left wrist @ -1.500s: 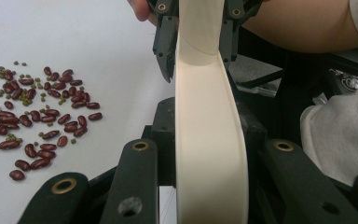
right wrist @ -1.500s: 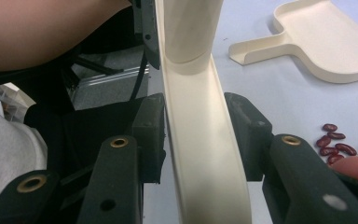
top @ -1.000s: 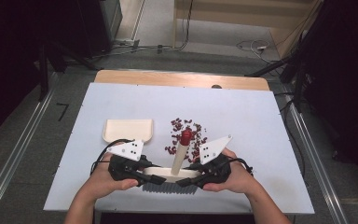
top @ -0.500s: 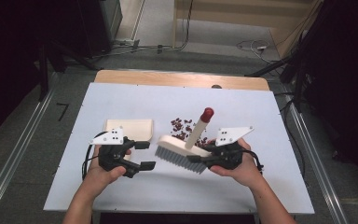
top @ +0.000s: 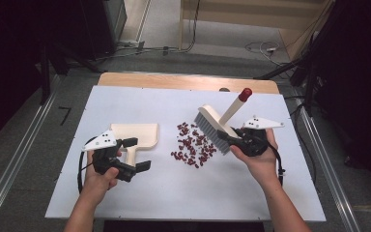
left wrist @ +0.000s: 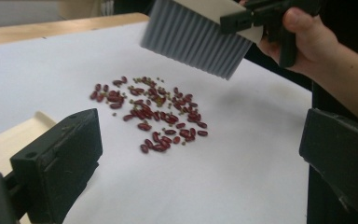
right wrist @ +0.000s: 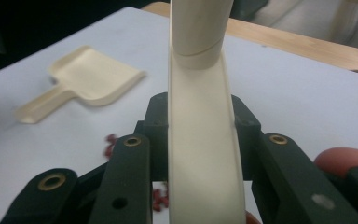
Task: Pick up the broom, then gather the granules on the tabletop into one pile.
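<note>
Toward the table's (top: 270,193) left edge we find the left tool (top: 137,154), its jaws wide apart after just opening, nothing between them; the handle of the cream dustpan (top: 137,135) lies just beside it. Near the table's middle we note a scatter of red beans (top: 193,144) lying loose on the white surface. Toward the right edge, the right tool (top: 227,137) is clamped on the head of the brush (top: 212,123), held tilted, its grey bristles above the beans' right margin and its red-tipped handle pointing toward the far edge.
</note>
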Demonstrator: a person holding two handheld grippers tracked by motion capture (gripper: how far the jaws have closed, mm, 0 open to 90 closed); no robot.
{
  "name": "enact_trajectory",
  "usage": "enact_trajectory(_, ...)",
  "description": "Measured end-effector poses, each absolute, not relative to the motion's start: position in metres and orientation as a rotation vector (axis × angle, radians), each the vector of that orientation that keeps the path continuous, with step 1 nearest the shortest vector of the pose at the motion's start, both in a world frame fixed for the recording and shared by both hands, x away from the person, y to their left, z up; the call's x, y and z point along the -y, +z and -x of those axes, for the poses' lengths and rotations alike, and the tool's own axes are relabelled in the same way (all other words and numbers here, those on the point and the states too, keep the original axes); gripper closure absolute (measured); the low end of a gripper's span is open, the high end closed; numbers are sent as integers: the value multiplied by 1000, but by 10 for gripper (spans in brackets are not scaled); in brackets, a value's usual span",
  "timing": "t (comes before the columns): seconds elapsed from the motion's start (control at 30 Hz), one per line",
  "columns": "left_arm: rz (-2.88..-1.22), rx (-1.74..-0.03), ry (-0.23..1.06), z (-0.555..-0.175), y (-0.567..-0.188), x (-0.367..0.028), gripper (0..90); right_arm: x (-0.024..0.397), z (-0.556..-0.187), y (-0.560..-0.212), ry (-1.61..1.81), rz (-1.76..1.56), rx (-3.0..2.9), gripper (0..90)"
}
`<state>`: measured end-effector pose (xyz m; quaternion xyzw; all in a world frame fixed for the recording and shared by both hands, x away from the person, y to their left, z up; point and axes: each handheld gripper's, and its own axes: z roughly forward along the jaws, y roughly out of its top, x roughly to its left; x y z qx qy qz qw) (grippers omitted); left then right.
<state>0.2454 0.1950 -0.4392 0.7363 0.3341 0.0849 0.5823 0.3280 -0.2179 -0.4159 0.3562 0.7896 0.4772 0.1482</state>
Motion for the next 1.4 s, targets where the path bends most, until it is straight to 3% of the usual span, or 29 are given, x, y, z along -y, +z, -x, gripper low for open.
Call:
enact_trajectory(0.67,-1678,-937,300,-231,-451,-234,0,220,-379,-456,1101,-1251,-2135,656)
enact_trajectory(1.4,-1706,-922,280,-231,-452,-227,0,170,-358,-457,1025,-1091,-2301,655)
